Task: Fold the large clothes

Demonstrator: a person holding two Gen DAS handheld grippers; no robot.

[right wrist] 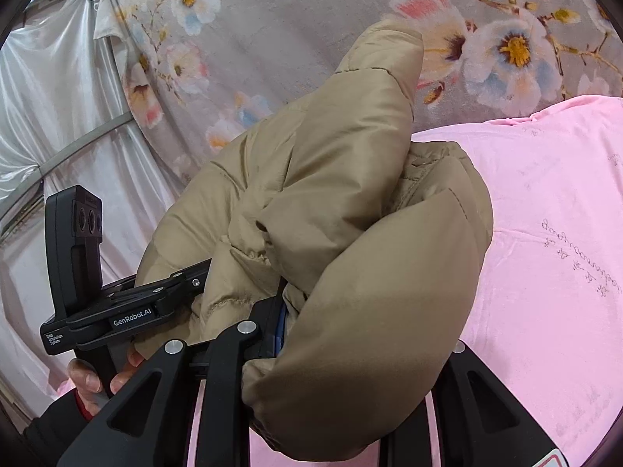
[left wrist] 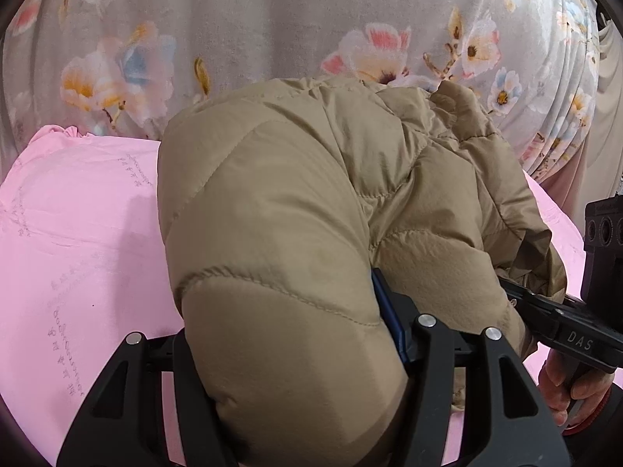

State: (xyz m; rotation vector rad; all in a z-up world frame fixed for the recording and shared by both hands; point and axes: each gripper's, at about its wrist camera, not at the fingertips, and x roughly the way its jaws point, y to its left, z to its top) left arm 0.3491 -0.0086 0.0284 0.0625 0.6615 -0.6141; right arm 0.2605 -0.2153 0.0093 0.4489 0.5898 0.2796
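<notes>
Left wrist view is filled at the top by a grey floral cloth [left wrist: 241, 19], hung behind a pink sheet [left wrist: 78, 233] that is spread flat below it. A tan puffer jacket [left wrist: 296, 202] is seen bunched in the middle, raised above the pink sheet and bulging over both tools. The left gripper [left wrist: 296, 354] is closed on a thick quilted fold of the jacket, the padding being squeezed between its 2 black fingers; a blue pad is seen against the fabric on the right finger. The right gripper [left wrist: 518, 292] is seen at the right edge, its tip buried in the jacket's lower folds.

In the right wrist view, the right gripper [right wrist: 350, 354] is clamped on another padded fold of the jacket [right wrist: 350, 194], which is draped over it. A white satin curtain [right wrist: 50, 109] is seen at the left.
</notes>
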